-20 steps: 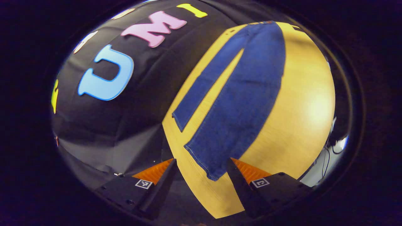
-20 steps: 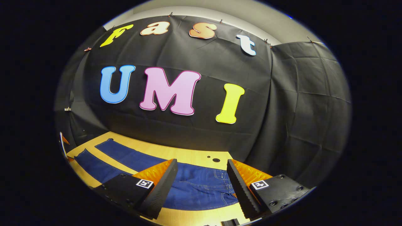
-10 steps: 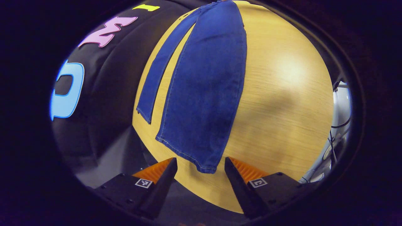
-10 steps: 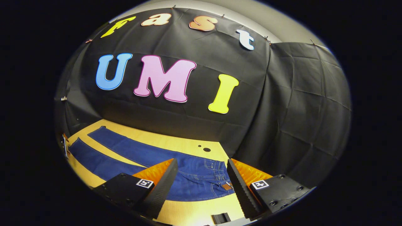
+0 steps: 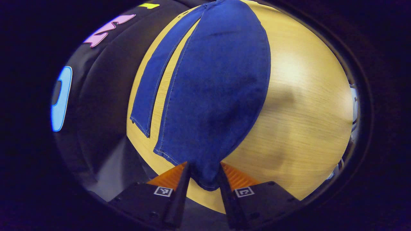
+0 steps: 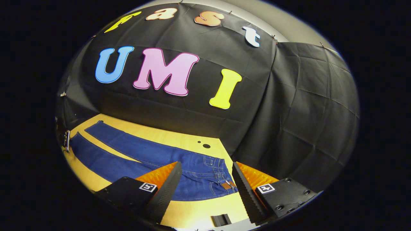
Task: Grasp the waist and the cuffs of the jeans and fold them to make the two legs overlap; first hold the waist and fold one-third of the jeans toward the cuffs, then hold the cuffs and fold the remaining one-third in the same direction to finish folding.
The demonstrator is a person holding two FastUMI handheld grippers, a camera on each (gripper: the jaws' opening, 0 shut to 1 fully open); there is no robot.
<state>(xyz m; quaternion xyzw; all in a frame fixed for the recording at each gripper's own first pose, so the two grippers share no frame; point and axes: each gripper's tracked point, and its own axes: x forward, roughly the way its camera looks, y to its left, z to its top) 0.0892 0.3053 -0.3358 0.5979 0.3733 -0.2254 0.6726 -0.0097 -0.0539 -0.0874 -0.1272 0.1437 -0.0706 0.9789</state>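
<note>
Jeans [image 5: 212, 96] lie spread flat on a wooden table [image 5: 305, 106], the two legs side by side with a narrow strip of tabletop between them. In the left gripper view, the left gripper [image 5: 203, 179] has its two fingers drawn close together around the cuff of the nearer leg [image 5: 205, 183]; the denim hem sits squeezed between them, pressed from both sides, at the table's near edge. From there the nearer leg runs away up the table, broad and smooth, and the farther leg [image 5: 154, 83] lies beside it, its own cuff flat on the wood closer to the black cloth wall [image 5: 96, 106].

In the right gripper view, the right gripper [image 6: 207, 179] hangs above the waist of the jeans [image 6: 208, 175] with its fingers spread wide apart, holding nothing. The waistband with its belt loops and a brown patch [image 6: 227, 185] lies between and below the fingers, not touched by them. Beyond the waist, two small dark holes [image 6: 205, 145] mark the tabletop near the cloth wall. A small black block [image 6: 221, 220] sits at the table's near edge, below the gripper.
</note>
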